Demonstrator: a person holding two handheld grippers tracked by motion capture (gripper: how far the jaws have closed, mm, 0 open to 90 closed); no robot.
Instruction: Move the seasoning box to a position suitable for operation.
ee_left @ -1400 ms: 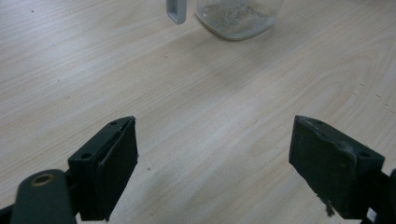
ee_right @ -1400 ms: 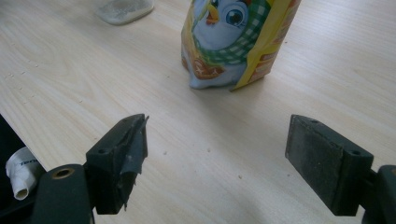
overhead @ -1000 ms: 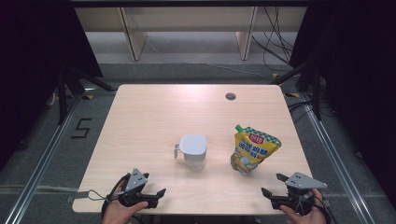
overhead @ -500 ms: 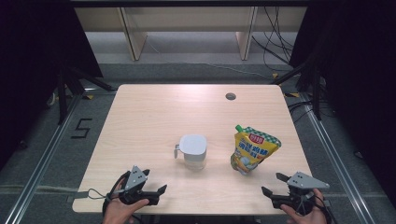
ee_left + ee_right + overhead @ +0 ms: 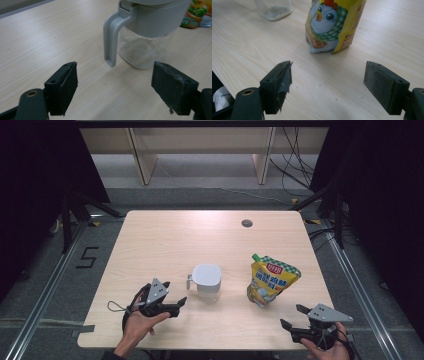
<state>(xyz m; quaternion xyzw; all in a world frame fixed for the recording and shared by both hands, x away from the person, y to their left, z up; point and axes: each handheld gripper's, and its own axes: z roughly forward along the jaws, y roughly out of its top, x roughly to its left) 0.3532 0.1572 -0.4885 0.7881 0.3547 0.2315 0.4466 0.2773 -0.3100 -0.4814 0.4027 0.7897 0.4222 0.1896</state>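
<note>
The high view looks forward and down over the whole table (image 5: 165, 240). The left gripper view sits low, close to the jug (image 5: 147, 27); the right gripper view sits low before the pouch (image 5: 332, 25). Both gripper views share jug and pouch.

Even overhead light, dark surroundings

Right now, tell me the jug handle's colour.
Light grey handle, clearest in the left gripper view.
</note>
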